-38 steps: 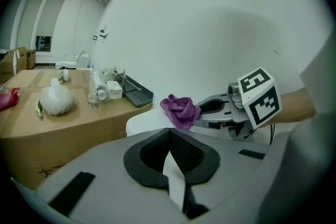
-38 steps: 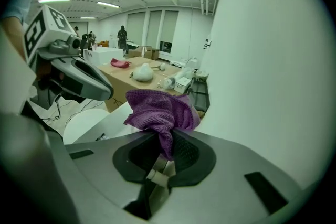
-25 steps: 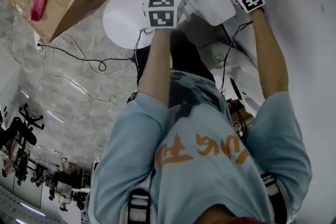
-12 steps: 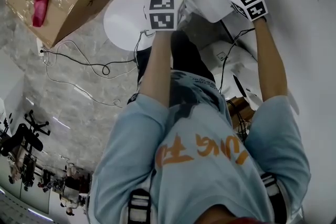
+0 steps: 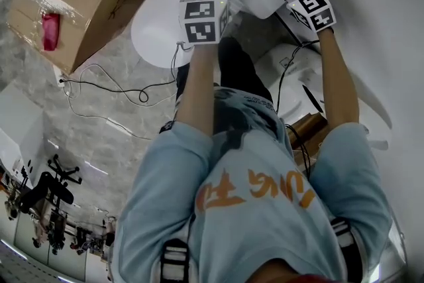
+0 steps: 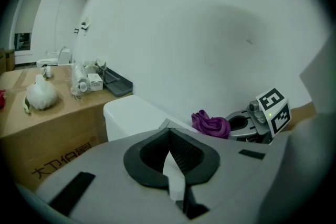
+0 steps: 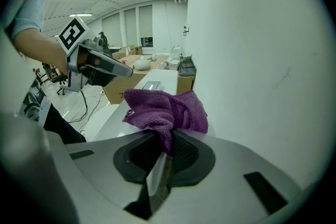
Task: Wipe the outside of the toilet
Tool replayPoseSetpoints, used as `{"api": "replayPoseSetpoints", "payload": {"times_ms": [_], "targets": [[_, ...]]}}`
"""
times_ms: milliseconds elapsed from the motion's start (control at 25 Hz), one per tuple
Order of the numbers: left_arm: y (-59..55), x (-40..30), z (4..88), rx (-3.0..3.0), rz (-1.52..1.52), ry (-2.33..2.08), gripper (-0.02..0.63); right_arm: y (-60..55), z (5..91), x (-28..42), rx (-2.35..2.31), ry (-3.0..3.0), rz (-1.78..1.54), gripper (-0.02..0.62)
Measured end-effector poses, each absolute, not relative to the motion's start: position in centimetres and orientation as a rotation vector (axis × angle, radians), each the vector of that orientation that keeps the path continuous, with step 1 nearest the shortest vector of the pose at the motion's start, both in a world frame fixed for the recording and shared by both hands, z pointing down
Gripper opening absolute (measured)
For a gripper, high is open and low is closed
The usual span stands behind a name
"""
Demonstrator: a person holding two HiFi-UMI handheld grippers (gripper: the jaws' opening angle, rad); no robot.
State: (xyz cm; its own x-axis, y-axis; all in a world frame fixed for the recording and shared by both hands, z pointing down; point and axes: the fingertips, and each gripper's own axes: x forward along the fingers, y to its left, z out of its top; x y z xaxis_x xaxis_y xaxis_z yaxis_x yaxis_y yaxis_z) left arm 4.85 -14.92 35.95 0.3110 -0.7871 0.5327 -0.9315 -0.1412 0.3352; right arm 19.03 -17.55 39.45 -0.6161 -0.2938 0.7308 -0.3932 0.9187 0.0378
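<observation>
**Cloth in the right gripper, poised over the tank beside the wall**

Far left, a cardboard box (image 5: pixel 86 3) is standing hard by the toilet, with cables (image 5: pixel 106 79) trailing over the floor below it. The toilet's lid (image 5: pixel 156 33) is showing next, and behind it the tank (image 6: pixel 134 115) is running lengthwise along the wall (image 6: pixel 199 34), one end by the box.

The left gripper (image 6: pixel 169 136) is hovering over the tank's front edge with its jaws pressed together on nothing. To its right, the purple cloth (image 7: pixel 165 107) is bunching out of the right gripper (image 7: pixel 168 144), whose jaws are clamping one fold of it. The cloth seems to be resting on the tank top, though contact is hard to confirm.

So the right hand is the nearer one. The tank's top is stretching away from its jaws along the wall, and a wiping stroke would likely be running that way. The left gripper is sitting just beside that path, and the wall is crowding the right side.
</observation>
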Motion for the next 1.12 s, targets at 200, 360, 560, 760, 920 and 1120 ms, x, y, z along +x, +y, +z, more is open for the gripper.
{"api": "replayPoseSetpoints", "payload": {"times_ms": [200, 360, 560, 760, 920, 1120], "targets": [[-13.6, 6.0, 36.0, 2.02, 0.339, -1.454, 0.025, -16.0, 39.6, 21.9, 0.626, -2.248, 0.218, 0.054], [-12.5, 5.9, 35.6, 2.045, 0.35, -1.425, 0.025, -15.3, 39.7, 23.6, 0.739, -2.212, 0.255, 0.054], [-10.8, 4.5, 34.7, 2.038, 0.343, -1.434, 0.025, -13.9, 39.5, 25.4, 0.888, -2.164, 0.314, 0.054], [-10.1, 3.3, 34.0, 2.034, 0.304, -1.445, 0.025, -11.6, 39.8, 26.4, 0.982, -2.108, 0.369, 0.054], [-9.9, 2.8, 33.9, 2.035, 0.288, -1.438, 0.025, -9.4, 40.3, 26.3, 0.985, -2.085, 0.405, 0.054], [-9.5, 2.4, 33.6, 2.052, 0.272, -1.421, 0.025, -7.9, 38.5, 25.3, 1.039, -2.109, 0.422, 0.055]]}}
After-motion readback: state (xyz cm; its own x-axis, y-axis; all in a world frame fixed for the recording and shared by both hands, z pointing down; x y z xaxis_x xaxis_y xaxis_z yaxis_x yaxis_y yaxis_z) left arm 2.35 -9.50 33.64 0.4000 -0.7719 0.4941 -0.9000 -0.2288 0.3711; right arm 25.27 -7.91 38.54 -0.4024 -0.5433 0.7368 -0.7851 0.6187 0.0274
